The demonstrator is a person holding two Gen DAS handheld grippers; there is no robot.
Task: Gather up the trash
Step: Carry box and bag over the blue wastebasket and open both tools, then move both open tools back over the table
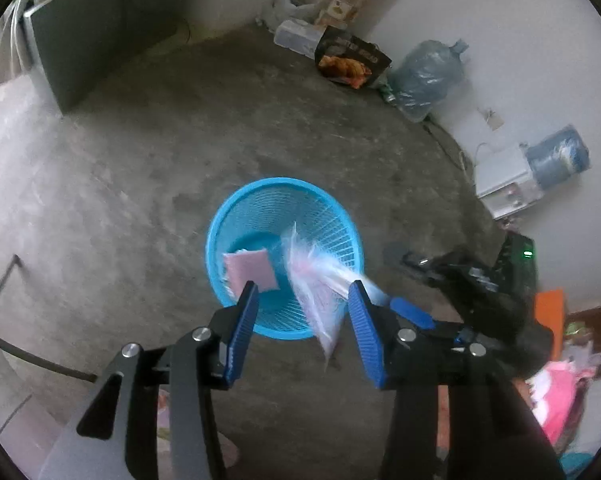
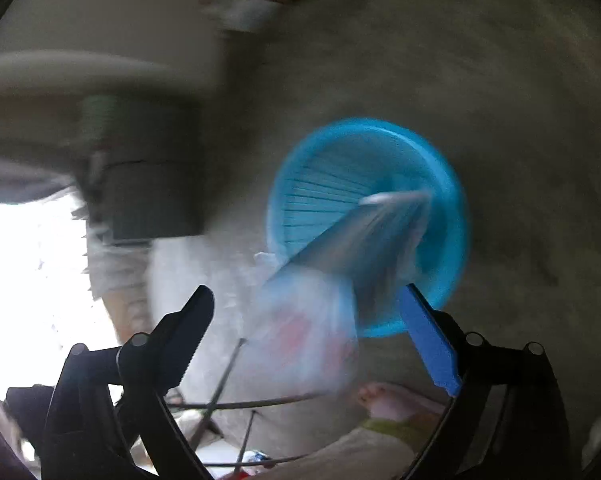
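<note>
Left wrist view: our left gripper [image 1: 302, 294] stands half open over the blue basket [image 1: 220, 240]; a blurred wrapper [image 1: 320, 280] drops free, a pink packet [image 1: 250, 270] already inside. Our right gripper [image 2: 306, 300], jaws wide, releases another wrapper [image 2: 340, 248]. Next, probably fetch more trash.

Only one thing bears print: a dark carton [image 1: 352, 62] lying on the floor far away, by the wall, with a photo of fried food on its side. There is pale lettering above the photo, but it is too blurred to read for sure. In the right wrist view nothing can be read.
</note>
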